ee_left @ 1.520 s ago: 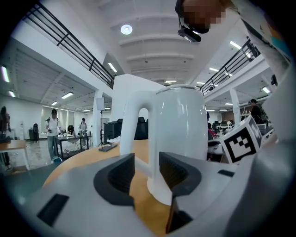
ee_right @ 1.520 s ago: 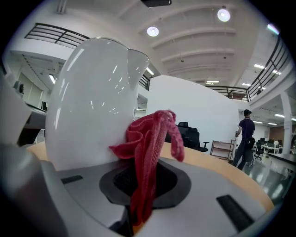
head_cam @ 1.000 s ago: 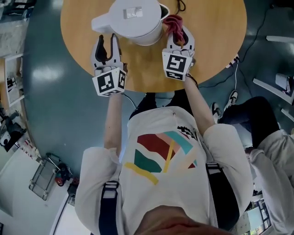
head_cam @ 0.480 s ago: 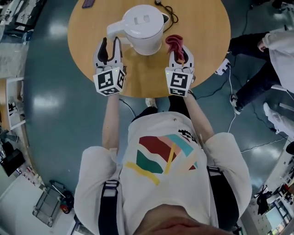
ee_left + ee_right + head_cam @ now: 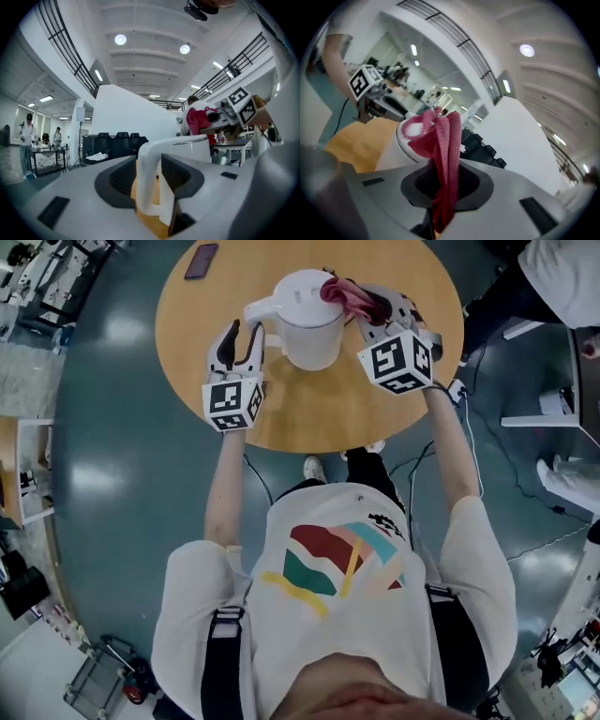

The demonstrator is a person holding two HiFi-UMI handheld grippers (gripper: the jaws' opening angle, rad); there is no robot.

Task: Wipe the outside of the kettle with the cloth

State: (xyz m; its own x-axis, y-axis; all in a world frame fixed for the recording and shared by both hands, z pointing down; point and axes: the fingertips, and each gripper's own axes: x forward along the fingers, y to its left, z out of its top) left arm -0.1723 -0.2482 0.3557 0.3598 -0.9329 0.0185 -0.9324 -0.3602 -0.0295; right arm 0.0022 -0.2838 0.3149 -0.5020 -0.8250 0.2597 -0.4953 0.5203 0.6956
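A white kettle (image 5: 302, 326) stands on the round wooden table (image 5: 309, 413). My left gripper (image 5: 240, 331) is at its handle (image 5: 260, 309). In the left gripper view the handle (image 5: 147, 180) fills the gap between the jaws, which are shut on it. My right gripper (image 5: 377, 311) is shut on a red cloth (image 5: 349, 296) and holds it against the kettle's upper right rim. Seen from the right gripper view, the cloth (image 5: 446, 150) hangs bunched out of the jaws and touches the kettle's lid edge (image 5: 404, 136).
A dark phone (image 5: 201, 261) lies on the table's far left. A person (image 5: 562, 277) sits off the table's far right edge, and cables (image 5: 473, 442) run over the floor. A shelf (image 5: 23, 470) stands at the left.
My right gripper rose from the table beside the kettle and brought the cloth up to the kettle's top rim. My left gripper moved forward until its jaws were around the handle.
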